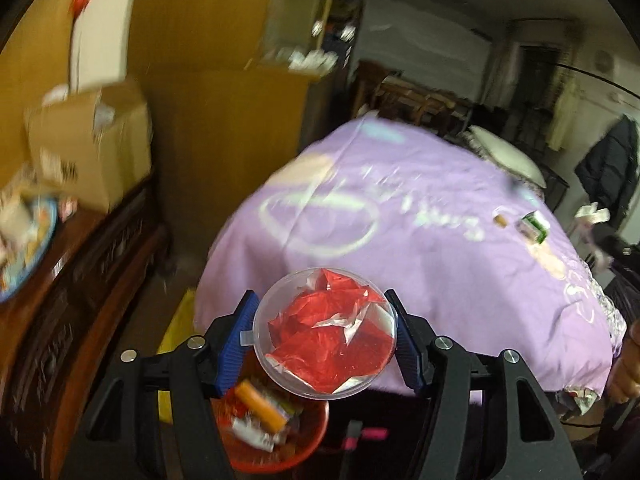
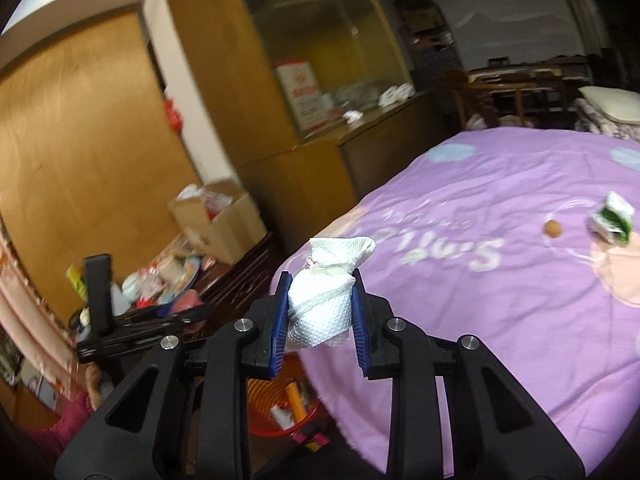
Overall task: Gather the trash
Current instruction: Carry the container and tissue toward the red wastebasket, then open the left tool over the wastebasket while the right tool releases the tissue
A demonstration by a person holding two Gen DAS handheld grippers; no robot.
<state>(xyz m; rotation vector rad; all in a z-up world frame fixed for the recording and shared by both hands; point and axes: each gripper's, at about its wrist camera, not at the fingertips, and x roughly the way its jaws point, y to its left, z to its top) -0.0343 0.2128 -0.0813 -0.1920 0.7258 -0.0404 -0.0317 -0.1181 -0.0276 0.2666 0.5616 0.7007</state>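
Observation:
My left gripper (image 1: pixel 325 336) is shut on a clear plastic cup (image 1: pixel 320 384) stuffed with a crumpled red wrapper (image 1: pixel 320 320). It hangs just above an orange trash basket (image 1: pixel 276 462) that holds several bits of rubbish. My right gripper (image 2: pixel 320 308) is shut on a wad of white paper towel (image 2: pixel 322 312), with the same orange basket (image 2: pixel 264 424) below it at the bed's edge. On the purple bedspread (image 2: pixel 480 300) lie a crushed green-and-white carton (image 2: pixel 612 220) and a small brown nut-like piece (image 2: pixel 553 228); both also show as the carton (image 1: pixel 534 230) and the brown piece (image 1: pixel 500 221).
A dark wooden sideboard (image 1: pixel 80 300) with a cardboard box (image 1: pixel 88 144) and clutter runs along the left. Wooden cabinets (image 2: pixel 280 80) stand behind. The other gripper's black frame (image 2: pixel 100 300) and a pink sleeve (image 2: pixel 68 424) show at left in the right wrist view.

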